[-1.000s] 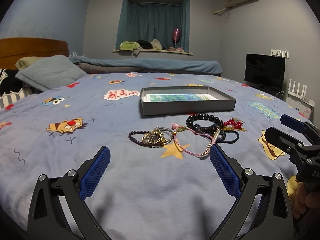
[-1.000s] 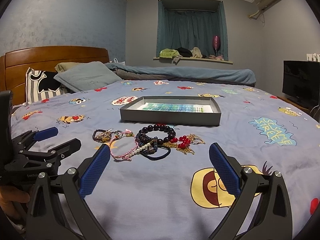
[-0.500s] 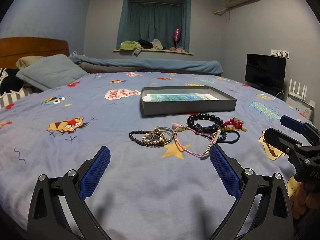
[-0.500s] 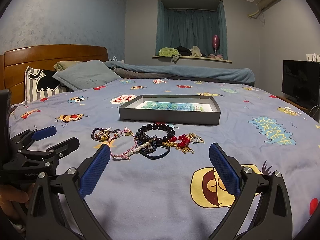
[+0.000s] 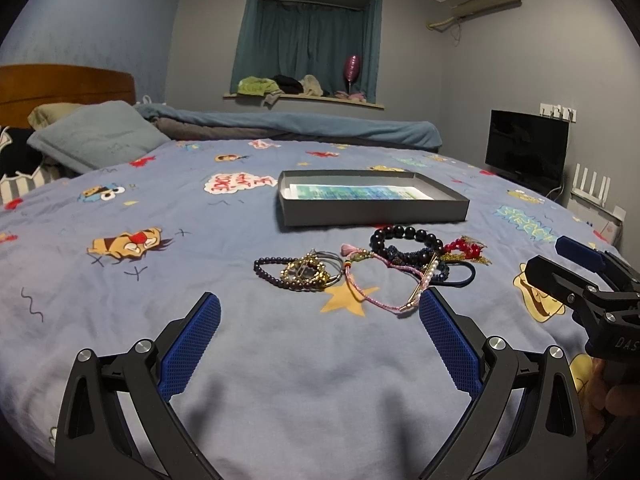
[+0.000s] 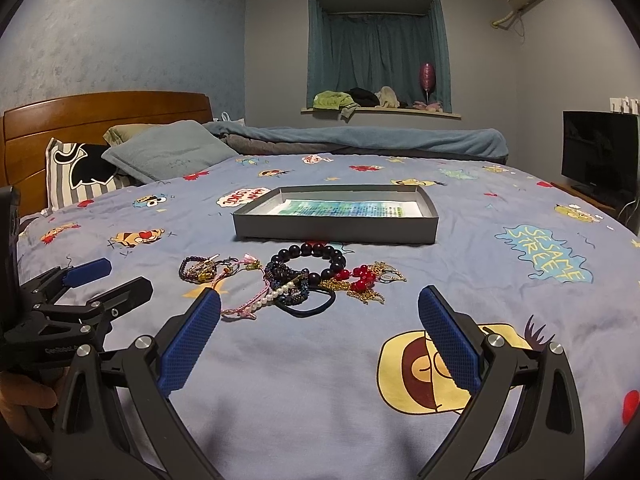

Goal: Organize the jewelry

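Here both claws hover spread wide and empty — the left gripper point(image 5: 319, 320) and right gripper point(image 6: 319, 320) poised to choose. The jewelry pile point(image 6: 288, 280) lies just ahead of them; the gray tray point(image 6: 336, 229) waits beyond — presumably its destination.

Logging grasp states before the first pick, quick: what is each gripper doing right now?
Left gripper: open, holding nothing, short of the jewelry.
Right gripper: open, holding nothing.
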Action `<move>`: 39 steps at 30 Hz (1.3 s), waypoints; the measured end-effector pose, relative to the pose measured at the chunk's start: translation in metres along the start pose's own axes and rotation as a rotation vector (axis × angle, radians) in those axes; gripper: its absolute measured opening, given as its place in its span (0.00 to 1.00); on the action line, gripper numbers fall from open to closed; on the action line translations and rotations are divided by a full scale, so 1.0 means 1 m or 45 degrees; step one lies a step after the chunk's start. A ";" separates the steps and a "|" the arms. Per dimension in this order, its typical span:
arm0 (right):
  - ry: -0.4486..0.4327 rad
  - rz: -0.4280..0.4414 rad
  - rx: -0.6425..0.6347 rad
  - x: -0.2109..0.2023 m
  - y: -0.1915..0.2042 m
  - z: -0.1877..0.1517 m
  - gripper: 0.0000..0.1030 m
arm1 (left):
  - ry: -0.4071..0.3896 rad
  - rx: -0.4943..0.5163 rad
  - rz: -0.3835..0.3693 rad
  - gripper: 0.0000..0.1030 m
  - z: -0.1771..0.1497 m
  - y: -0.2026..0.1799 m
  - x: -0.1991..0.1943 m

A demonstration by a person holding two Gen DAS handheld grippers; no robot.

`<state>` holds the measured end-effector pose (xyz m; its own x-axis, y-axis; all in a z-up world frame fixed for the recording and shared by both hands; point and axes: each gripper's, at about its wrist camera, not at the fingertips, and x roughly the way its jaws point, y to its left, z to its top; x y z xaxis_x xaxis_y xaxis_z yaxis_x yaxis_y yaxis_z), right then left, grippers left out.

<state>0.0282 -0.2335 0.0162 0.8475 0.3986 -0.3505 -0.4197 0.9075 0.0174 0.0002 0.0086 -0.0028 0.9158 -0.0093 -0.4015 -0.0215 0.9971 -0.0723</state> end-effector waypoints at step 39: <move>0.187 0.030 0.156 0.037 -0.054 0.009 0.64 | 0.238 -0.155 -0.190 0.44 0.020 0.021 0.062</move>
<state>0.0854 -0.2661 0.0108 0.7774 0.4047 -0.4815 -0.3888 0.9109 0.1379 0.0644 0.0302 -0.0104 0.8226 -0.1806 -0.5391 0.0498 0.9674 -0.2481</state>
